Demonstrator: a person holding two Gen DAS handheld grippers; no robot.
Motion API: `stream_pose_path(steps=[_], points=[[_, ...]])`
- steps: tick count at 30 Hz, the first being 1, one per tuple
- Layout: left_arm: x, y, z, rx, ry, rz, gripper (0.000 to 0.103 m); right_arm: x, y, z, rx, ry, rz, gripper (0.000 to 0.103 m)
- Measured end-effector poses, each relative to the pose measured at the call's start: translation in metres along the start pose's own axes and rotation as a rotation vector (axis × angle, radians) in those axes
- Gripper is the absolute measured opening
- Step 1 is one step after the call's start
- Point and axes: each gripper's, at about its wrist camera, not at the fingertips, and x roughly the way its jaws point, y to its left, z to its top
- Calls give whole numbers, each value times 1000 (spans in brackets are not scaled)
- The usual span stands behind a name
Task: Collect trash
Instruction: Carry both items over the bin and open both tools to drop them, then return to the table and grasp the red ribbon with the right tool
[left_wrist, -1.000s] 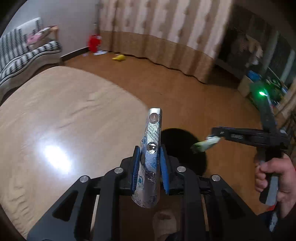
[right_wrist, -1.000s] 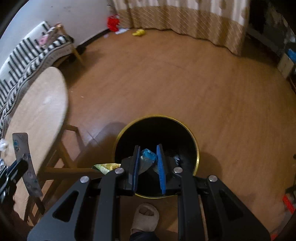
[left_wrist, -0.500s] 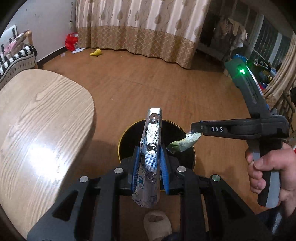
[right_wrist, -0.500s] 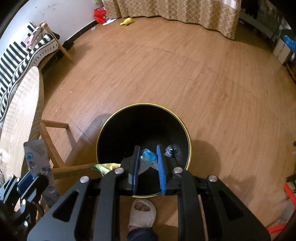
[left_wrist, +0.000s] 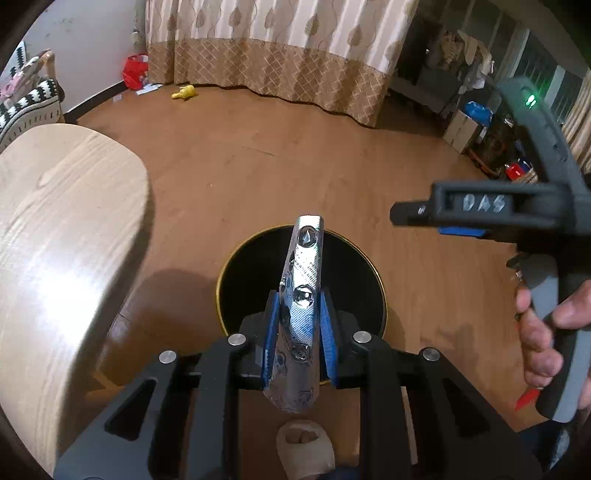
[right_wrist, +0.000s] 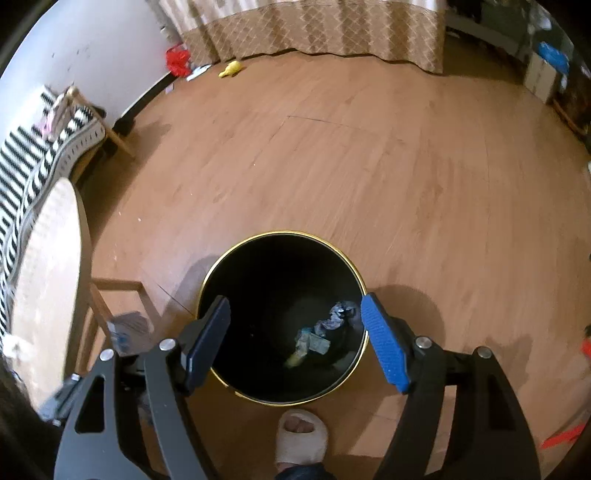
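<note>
My left gripper (left_wrist: 297, 306) is shut on a silver foil blister pack (left_wrist: 303, 273), which stands up between the blue pads over the black, gold-rimmed bin (left_wrist: 354, 280). In the right wrist view my right gripper (right_wrist: 295, 302) hangs above the bin (right_wrist: 280, 233). Its jaws are opening and stand wide apart with nothing between them. A greenish wrapper (right_wrist: 310, 341) and a crumpled piece of trash (right_wrist: 338, 314) lie at the bin's bottom. The blister pack (right_wrist: 127, 328) shows blurred at the lower left.
A round wooden table (left_wrist: 55, 221) stands left of the bin, with a chair frame (right_wrist: 118, 291) under it. A slippered foot (right_wrist: 301, 435) is just in front of the bin. A striped sofa (right_wrist: 37, 155), a yellow toy (left_wrist: 183, 92) and a red bag (left_wrist: 135, 72) lie farther off.
The right jaws have opened and the greenish wrapper they held now lies in the bin. The left gripper has moved from above the table to above the bin with the blister pack.
</note>
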Motion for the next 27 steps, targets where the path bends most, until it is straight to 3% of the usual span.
stream_pose_path(steps=[11, 13, 14, 15, 19, 21, 27], points=[[33, -11, 1, 5, 27, -29, 24, -15, -14, 2, 65, -47, -14, 76], [36, -11, 0, 8, 34, -28, 41, -16, -14, 1, 66, -52, -11, 76], [34, -11, 0, 7, 25, -20, 56, -18, -13, -1, 67, -57, -8, 76], [30, -10, 0, 5, 9, -14, 63, -19, -12, -2, 67, -59, -5, 76], [11, -6, 0, -14, -17, -8, 66, -28, -7, -5, 57, -74, 10, 76], [-7, -1, -2, -26, -35, -2, 74, -33, -1, -6, 48, -80, 27, 76], [-107, 43, -15, -85, -145, 91, 91, -53, 63, -18, -68, -96, 95, 77]])
